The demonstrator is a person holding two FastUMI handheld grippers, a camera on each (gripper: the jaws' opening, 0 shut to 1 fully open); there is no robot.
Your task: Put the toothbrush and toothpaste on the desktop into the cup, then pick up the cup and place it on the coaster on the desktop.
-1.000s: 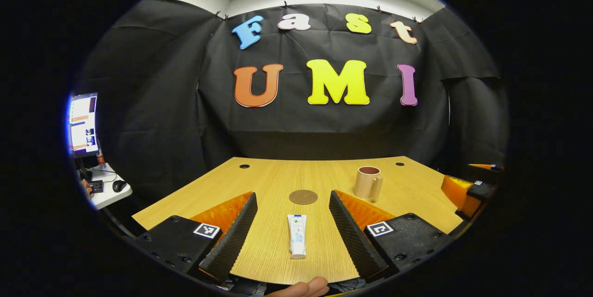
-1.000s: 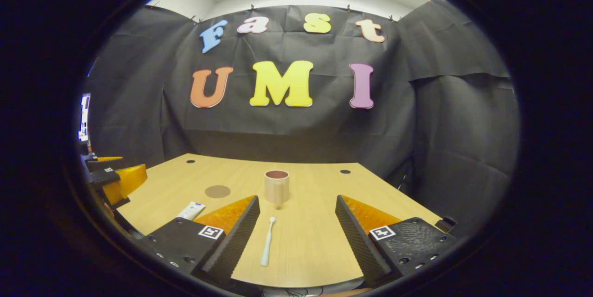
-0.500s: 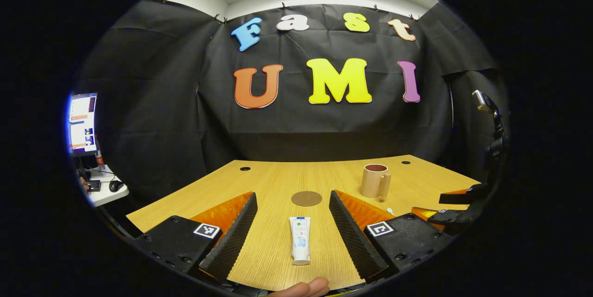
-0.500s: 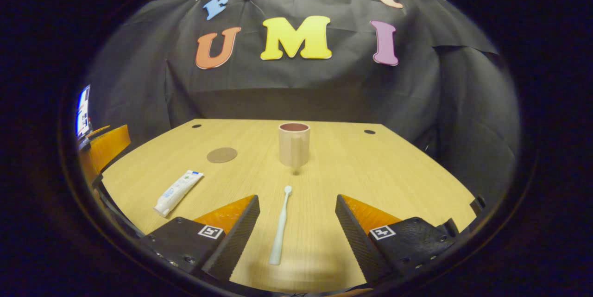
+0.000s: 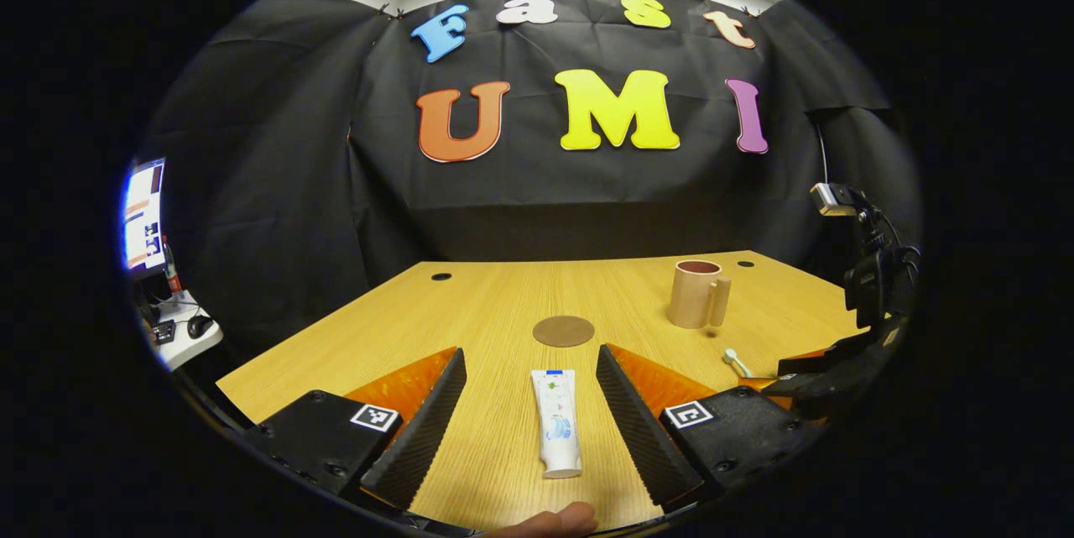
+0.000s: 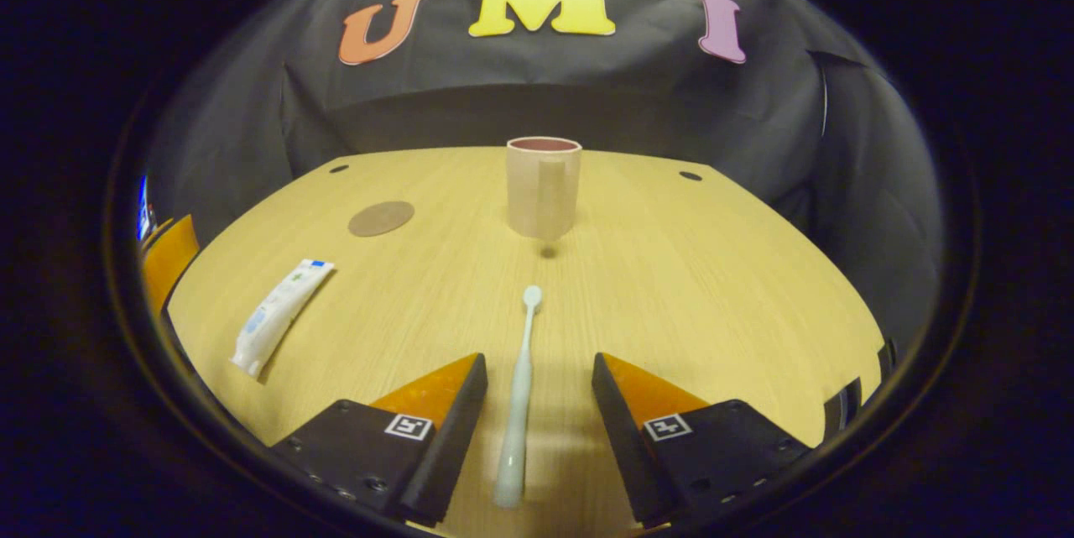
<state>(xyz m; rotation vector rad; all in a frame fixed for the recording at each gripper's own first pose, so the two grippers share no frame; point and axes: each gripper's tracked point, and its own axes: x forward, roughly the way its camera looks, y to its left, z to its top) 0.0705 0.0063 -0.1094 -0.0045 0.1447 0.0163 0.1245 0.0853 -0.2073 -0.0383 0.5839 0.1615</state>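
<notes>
Wooden desktop (image 6: 671, 286) | right gripper (image 6: 537, 404) jaws spread (astride toothbrush (image 6: 518, 404)) | left gripper (image 5: 530, 412) jaws spread, toothpaste (image 5: 558, 425) between

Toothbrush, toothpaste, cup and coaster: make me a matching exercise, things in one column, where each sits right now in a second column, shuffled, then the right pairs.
Things:
1. toothbrush
2. toothpaste
3. cup
4. coaster

Places:
A. standing upright on the desktop, nothing in it that shows
B. lying flat between the open fingers of the right tongs
C. flat brown disc, bare, just beyond the toothpaste
D. lying flat between the open fingers of the left tongs

Pairs: 1-B, 2-D, 3-A, 4-C
</notes>
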